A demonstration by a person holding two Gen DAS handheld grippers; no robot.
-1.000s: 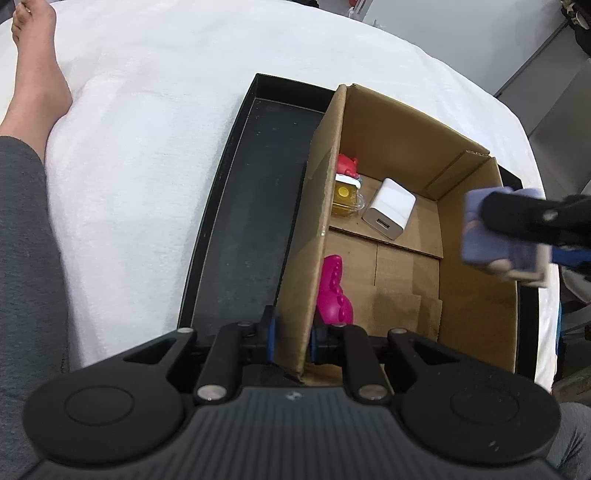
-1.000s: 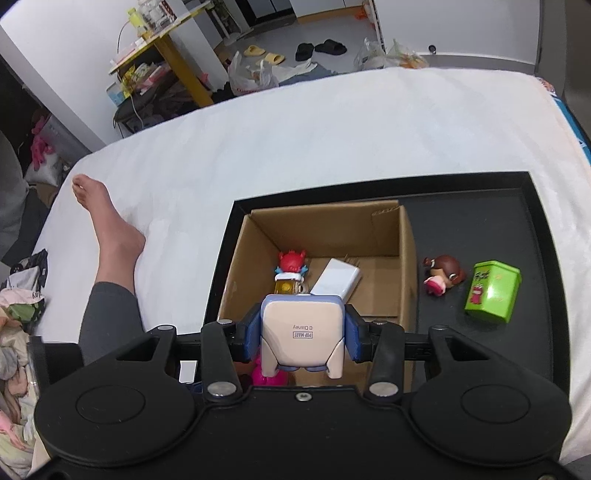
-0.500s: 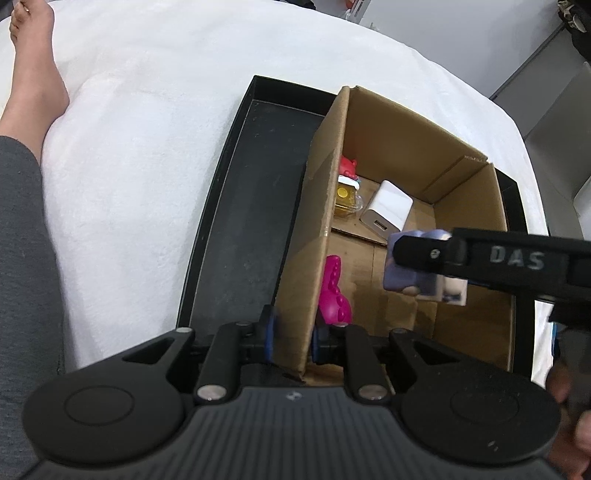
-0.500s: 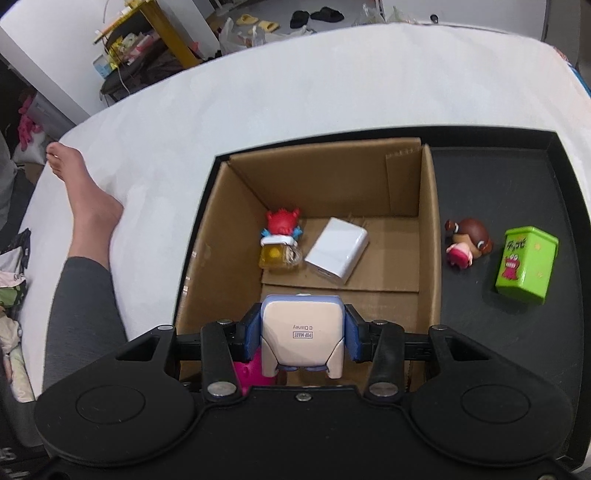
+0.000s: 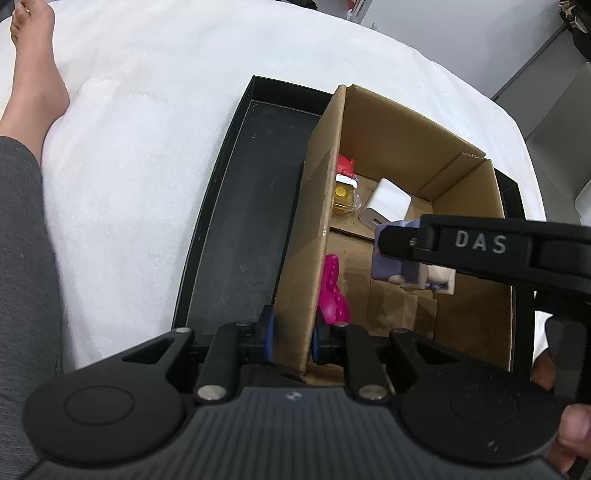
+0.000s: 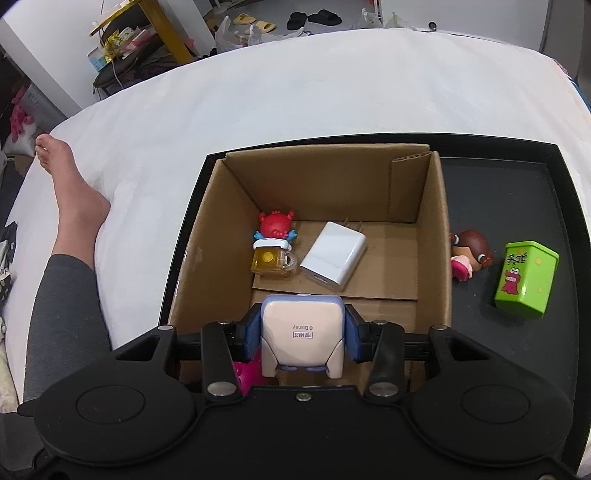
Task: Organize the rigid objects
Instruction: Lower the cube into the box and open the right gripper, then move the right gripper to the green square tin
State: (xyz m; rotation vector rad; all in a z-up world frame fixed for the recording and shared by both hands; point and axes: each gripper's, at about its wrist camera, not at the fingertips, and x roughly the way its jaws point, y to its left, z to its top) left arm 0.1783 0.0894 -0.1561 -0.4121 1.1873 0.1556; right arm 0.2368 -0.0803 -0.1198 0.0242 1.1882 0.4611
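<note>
Covering most of both views is a white bedspread (image 6: 332,85), and on it lies a black tray (image 6: 517,177) holding an open cardboard box (image 6: 441,236), the landmark here. Beyond the bed, far behind the box, a cluttered floor shows slippers and a yellow-legged table (image 6: 162,33). To the box's left, a person's bare foot (image 6: 66,184) and grey-clad leg rest on the bedspread.

Inside the box, near its far left corner, stands a red figure on a yellow mug (image 6: 275,245); a white charger (image 6: 334,256) lies just beside it. A pink toy (image 5: 332,291) lies against the box's near left wall. Outside the right wall, on the tray, lie a brown-haired doll (image 6: 469,251) and, further right, a green tin (image 6: 526,280).

The left gripper (image 5: 291,339) is clamped narrowly on the box's near left wall. The right gripper (image 6: 303,334) holds a pale lavender figurine (image 6: 301,328) between its blue pads, inside the box opening above the near floor. The right gripper's black finger crosses the left camera's view, hiding part of the box's right side.
</note>
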